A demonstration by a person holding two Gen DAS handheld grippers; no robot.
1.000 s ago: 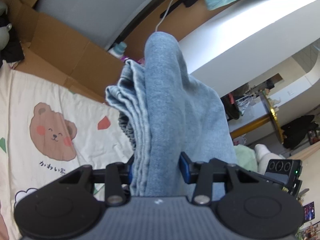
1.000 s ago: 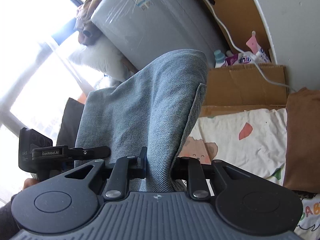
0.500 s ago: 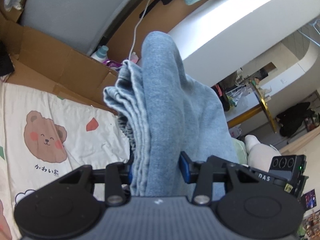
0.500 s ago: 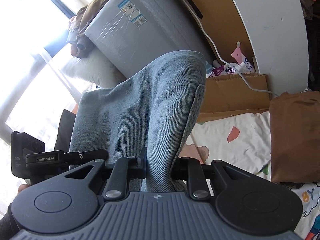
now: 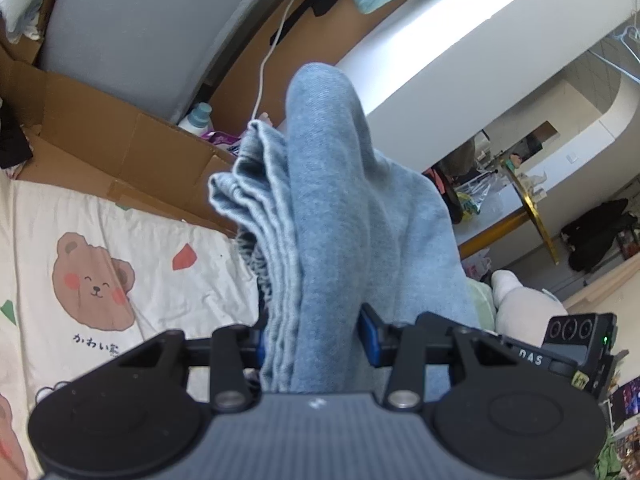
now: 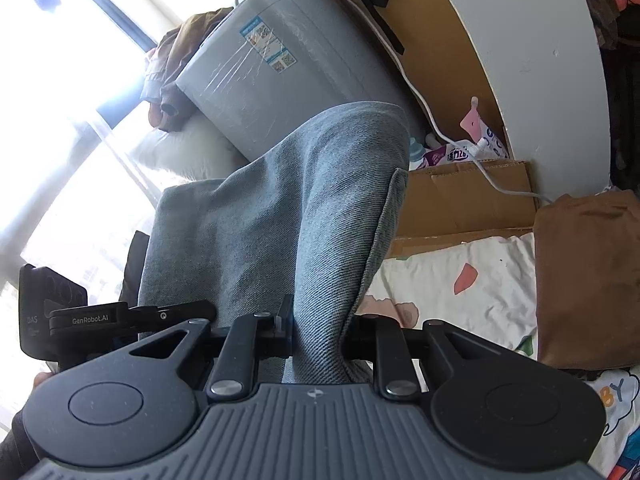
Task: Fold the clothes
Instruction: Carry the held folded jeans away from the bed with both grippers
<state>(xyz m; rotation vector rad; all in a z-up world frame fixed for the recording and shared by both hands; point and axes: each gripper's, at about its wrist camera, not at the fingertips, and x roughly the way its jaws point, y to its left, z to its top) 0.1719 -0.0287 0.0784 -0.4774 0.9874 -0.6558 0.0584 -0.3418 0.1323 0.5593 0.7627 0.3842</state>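
Lettering reading "GenRobot.AI" and "DAS" shows on the left gripper [image 6: 60,320] where it appears in the right wrist view, and "DAS" shows again on the right gripper [image 5: 576,344] at the right edge of the left wrist view. Both tools are clamped on the blue denim garment [image 5: 332,216]: the left gripper [image 5: 312,340] pinches a bunched stack of folds with a frayed hem, the right gripper [image 6: 318,332] pinches a smoother folded edge [image 6: 304,208]. The cloth rises from each pair of fingers and blocks the middle of both views. Beneath lies a cream sheet [image 5: 168,248] printed with a smiling bear [image 5: 94,280] above small Japanese characters; "BY" in coloured letters shows on the sheet [image 6: 448,268] near right. Flattened cardboard [image 5: 104,140] sits at its far edge. Behind stands a grey appliance [image 6: 264,92] with blue-and-white QR stickers, a white cable [image 6: 440,128] trailing past it, and detergent packs [image 6: 460,152] with print too small to read. A brown folded garment [image 6: 588,280] rests on the sheet at right.
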